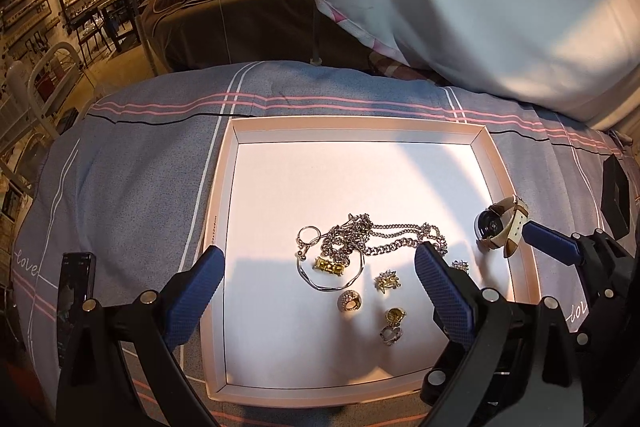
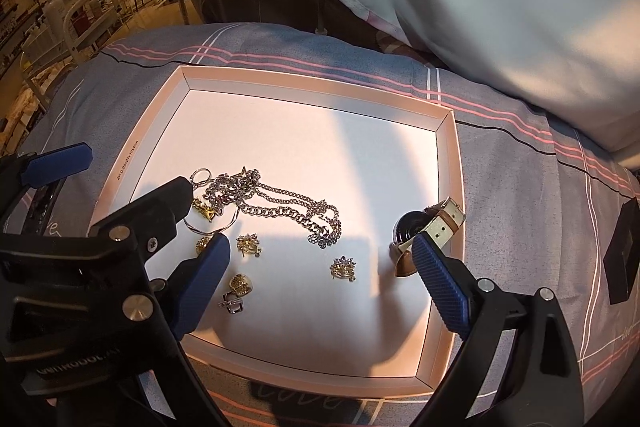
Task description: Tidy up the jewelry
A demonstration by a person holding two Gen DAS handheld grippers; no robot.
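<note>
Inside the shallow pink-rimmed tray (image 1: 222,187) that sits on the grey striped bedcover (image 1: 132,163), the jewelry lies loose in the near half: a tangled silver chain (image 1: 384,239) with a thin bangle (image 1: 332,277) and a gold clasp piece (image 1: 329,265) at its left end, two sparkly earrings (image 2: 343,268), a domed ring (image 1: 349,301) and a small gold-and-silver pair of charms (image 1: 393,325) nearer the front edge. A watch (image 2: 426,229) with a tan and cream strap rests against the tray's right wall. The left gripper (image 1: 320,267) hovers over the chain with its jaws spread wide and nothing between them; the right gripper (image 2: 320,255) is likewise wide open and empty, one finger close by the watch strap, the other near the bangle. The far half of the tray is bare. The risks I judge from here: the chain is knotted around the bangle, so lifting either could drag the other along and scatter the small pieces; the earrings are tiny and could slip from ribbed pads; and the soft bedding may let the tray tilt under a push.
</note>
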